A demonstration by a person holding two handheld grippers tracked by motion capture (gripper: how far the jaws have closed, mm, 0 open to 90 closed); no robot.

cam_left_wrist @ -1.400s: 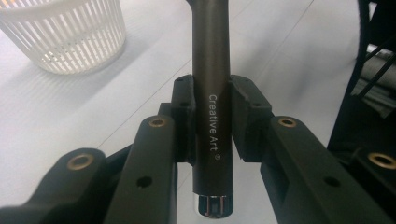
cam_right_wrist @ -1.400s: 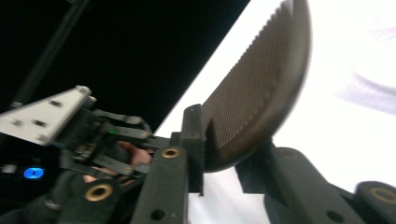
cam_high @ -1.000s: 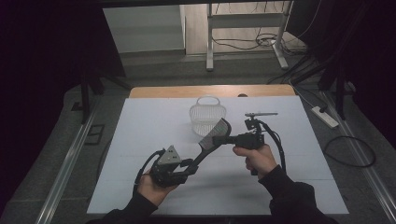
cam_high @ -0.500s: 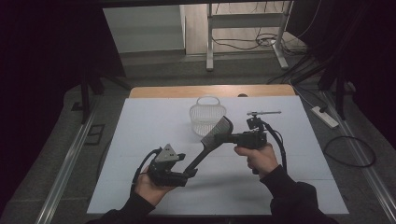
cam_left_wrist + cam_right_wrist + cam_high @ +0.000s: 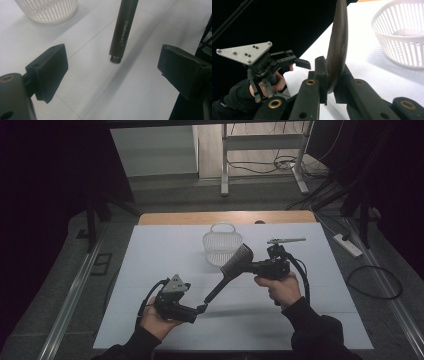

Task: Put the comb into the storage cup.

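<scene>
A black hairbrush (image 5: 234,265) hangs tilted above the white table sheet (image 5: 150,270). My right gripper (image 5: 257,266) is shut on its head, which stands edge-on between the pads in the right gripper view (image 5: 337,50). The handle (image 5: 122,30) slopes down toward my left gripper (image 5: 200,309). That gripper (image 5: 117,68) stands open and has just been opening. The handle's end hovers in front of the gap, touching neither pad. A white slatted basket (image 5: 222,245) stands just behind the brush.
The basket (image 5: 47,10) lies ahead and to the left in the left gripper view. Beyond the table's wooden far edge (image 5: 225,217) are a floor with cables and a metal frame. My left gripper (image 5: 297,62) also appears in the right gripper view.
The left gripper's jaws have spread and come off the brush handle's end. The right gripper still holds the brush head in the same place.
</scene>
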